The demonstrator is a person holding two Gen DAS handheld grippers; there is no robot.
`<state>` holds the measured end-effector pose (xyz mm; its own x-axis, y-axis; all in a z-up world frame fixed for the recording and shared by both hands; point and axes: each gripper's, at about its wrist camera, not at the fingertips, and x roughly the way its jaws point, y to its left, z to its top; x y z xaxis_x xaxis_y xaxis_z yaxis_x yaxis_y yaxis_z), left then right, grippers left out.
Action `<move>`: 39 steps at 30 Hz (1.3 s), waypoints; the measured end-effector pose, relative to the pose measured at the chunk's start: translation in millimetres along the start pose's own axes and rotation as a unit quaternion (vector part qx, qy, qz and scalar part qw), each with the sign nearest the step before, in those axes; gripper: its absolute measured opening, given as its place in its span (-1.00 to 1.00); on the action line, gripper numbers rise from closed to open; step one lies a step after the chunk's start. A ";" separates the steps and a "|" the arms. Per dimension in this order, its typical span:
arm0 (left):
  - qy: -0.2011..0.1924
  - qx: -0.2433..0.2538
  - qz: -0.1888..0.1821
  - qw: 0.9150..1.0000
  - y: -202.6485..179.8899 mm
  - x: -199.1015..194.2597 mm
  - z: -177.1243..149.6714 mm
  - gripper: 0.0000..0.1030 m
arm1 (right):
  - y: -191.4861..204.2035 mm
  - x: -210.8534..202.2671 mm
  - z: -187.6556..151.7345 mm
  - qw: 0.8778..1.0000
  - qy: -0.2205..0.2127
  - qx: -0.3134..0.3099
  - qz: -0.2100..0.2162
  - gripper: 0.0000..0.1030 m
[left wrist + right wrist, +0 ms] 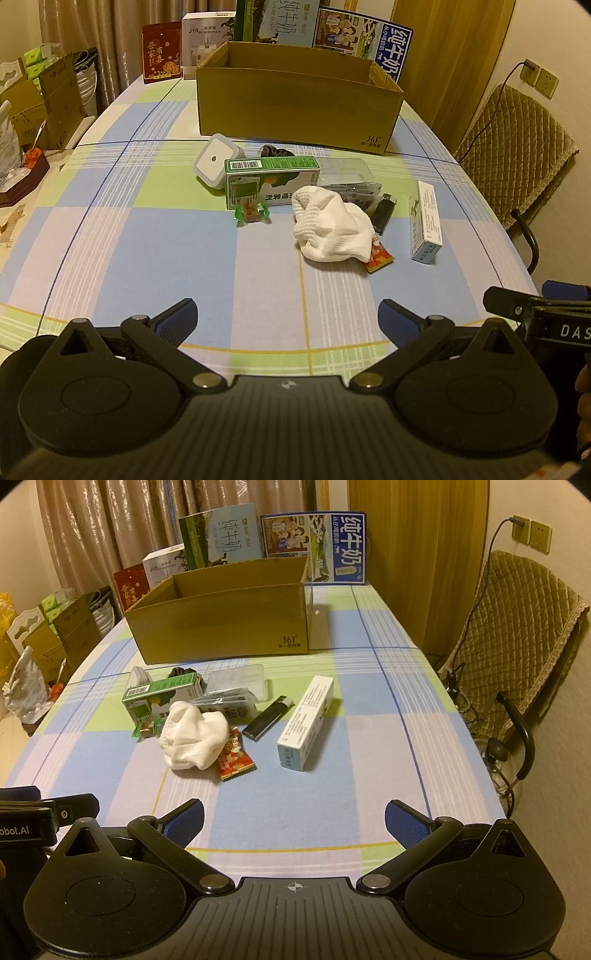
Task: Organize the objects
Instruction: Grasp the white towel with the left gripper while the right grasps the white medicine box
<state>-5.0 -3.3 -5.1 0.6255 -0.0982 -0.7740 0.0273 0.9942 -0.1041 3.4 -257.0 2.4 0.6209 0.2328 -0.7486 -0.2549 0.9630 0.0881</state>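
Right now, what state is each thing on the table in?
Cardboard box: open, upright, looks empty.
Sock: crumpled.
Green box: closed, lying flat.
White box: closed, on its side.
Lighter: lying flat.
Left gripper: open, empty.
Right gripper: open, empty.

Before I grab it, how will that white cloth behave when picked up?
The white cloth lies crumpled, so it is probably floppy and will likely sag. It overlaps the red snack packet, which may get dragged. It looks light.

Both wrist views, side by side, facing cardboard box (299, 107)
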 end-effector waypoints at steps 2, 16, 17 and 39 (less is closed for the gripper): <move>0.000 0.001 0.000 1.000 0.2 0.1 0.0 0.98 | -0.4 0.1 0.2 1.000 0.000 0.000 0.000 0.97; -0.001 -0.001 -0.012 1.000 1.0 6.0 7.4 0.98 | -8.5 10.1 3.3 1.000 0.000 0.016 -0.004 0.97; -0.001 -0.001 -0.014 1.000 1.1 7.6 9.7 0.98 | -10.0 12.1 4.0 1.000 0.001 0.018 -0.005 0.97; 0.021 0.079 -0.054 0.995 -19.8 121.4 60.7 0.66 | -40.1 94.1 50.9 0.999 0.010 0.041 0.019 0.55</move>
<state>117.7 -32.2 -59.1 0.5786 -0.2033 -0.7898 0.2168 0.9719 -0.0914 109.7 -266.7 -38.1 0.5966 0.2682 -0.7564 -0.2162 0.9614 0.1704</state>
